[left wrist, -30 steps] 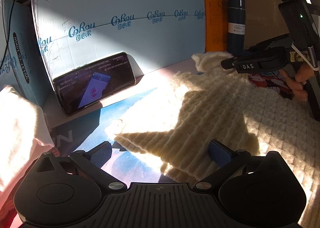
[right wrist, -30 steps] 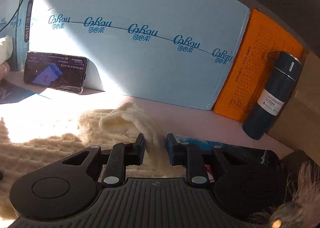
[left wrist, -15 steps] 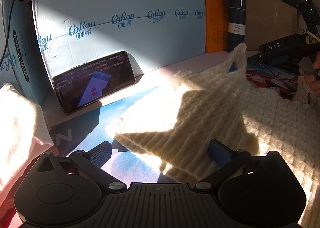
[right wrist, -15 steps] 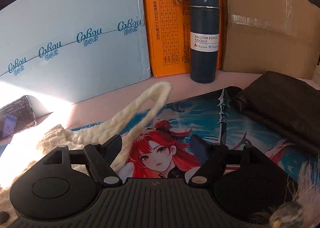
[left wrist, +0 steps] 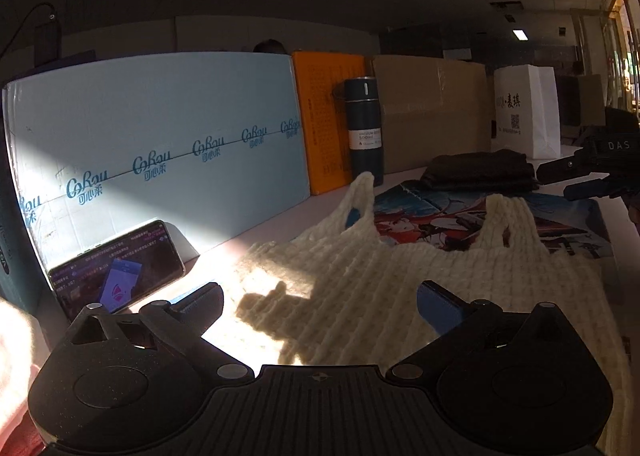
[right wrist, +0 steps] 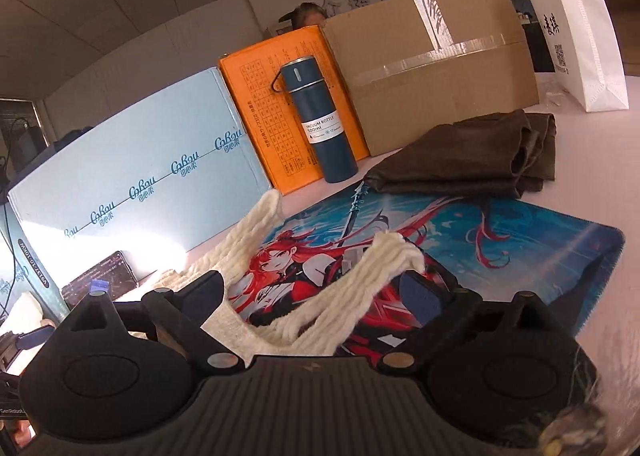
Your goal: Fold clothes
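Observation:
A cream knitted vest lies spread flat on the printed desk mat, with its two shoulder straps toward the far side. My left gripper hovers open over the vest's near part, with nothing pinched. At the right edge of this view my right gripper floats beyond the near strap. In the right wrist view the vest has its neckline and straps lying loose between the wide jaws of my right gripper. Those jaws are still opening and the pads do not press the knit.
Along the back stand a light blue box, an orange box, a dark blue vacuum bottle, a cardboard box and a white paper bag. A folded dark garment lies on the mat's far corner. A phone leans against the blue box.
My right gripper let go of the strap, opened wide and swung right, and the strap now lies out on the mat. The left gripper rose and tilted up, still open.

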The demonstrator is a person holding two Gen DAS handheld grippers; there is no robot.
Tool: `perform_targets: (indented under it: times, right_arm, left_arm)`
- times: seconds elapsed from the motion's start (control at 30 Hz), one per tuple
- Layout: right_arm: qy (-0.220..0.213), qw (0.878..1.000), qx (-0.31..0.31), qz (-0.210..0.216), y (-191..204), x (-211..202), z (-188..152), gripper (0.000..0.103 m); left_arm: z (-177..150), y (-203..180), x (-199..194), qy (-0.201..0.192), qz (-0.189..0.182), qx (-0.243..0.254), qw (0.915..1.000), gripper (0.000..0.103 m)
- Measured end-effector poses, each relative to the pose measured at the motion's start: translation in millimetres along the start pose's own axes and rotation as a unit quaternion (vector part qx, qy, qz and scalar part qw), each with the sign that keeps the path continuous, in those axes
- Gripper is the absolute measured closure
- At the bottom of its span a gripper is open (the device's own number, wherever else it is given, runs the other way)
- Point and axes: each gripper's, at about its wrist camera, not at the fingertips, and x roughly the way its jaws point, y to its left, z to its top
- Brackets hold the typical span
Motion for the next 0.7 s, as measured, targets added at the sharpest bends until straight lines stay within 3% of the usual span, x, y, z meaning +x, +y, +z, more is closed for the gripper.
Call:
perform_targets:
  times: [0.13, 0.27, 0.4, 0.57, 0.7]
  right_arm:
    - [-0.026, 1.000, 0.002, -0.015, -15, -17, -12, 0.000]
    - [-0.030, 1.000, -0.001, 0.003, -26, -24, -22, 0.000]
    - [-0.026, 0.999, -0.029, 0.025, -24, -27, -29, 0.000]
    - [-0.025, 0.995, -0.073, 0.065, -16, -35, -37, 0.000]
    - [-0.027, 0.988, -0.116, 0.101, -8, -42, -45, 0.000]
  left_arm:
    - [12, -42, -16, -0.022, -0.056, 0.055, 0.9966, 0.000]
    - [12, -83, -36, -0.031, -0.111, 0.089, 0.9893, 0.000]
    - [-1, -108, -46, 0.006, -0.152, 0.088, 0.9844, 0.000]
    - [-17, -128, -48, 0.058, -0.101, 0.144, 0.9827, 0.000]
    - [-19, -120, -43, 0.068, -0.037, 0.139, 0.9873, 0.000]
